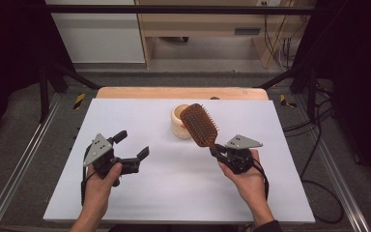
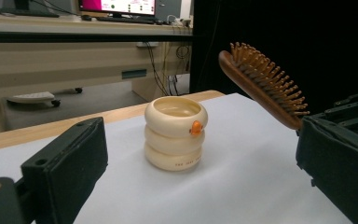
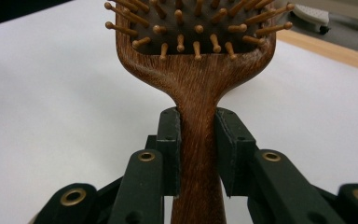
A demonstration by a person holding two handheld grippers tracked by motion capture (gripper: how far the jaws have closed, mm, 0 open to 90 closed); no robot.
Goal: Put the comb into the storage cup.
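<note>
A wooden paddle hairbrush (image 1: pixel 199 124) with wooden bristles is held up off the table by its handle. My right gripper (image 1: pixel 221 153) is shut on that handle (image 3: pixel 198 140), one pad on each side, and the brush head (image 2: pixel 261 81) tilts up and away. Just left of the head stands a cream cup (image 1: pixel 179 122) shaped like three stacked rings, with a small orange knob (image 2: pixel 196 128) on its side. My left gripper (image 1: pixel 133 144) is at the table's left, jaws wide open with nothing between them. In the left gripper view that left gripper (image 2: pixel 200 158) faces the cup (image 2: pixel 175 133).
A white sheet (image 1: pixel 140 188) covers the table, with a strip of wooden edge (image 1: pixel 174 93) at the far side. Black frame posts (image 1: pixel 43 92) stand at both far corners. Cables (image 1: pixel 319 159) lie on the floor to the right.
</note>
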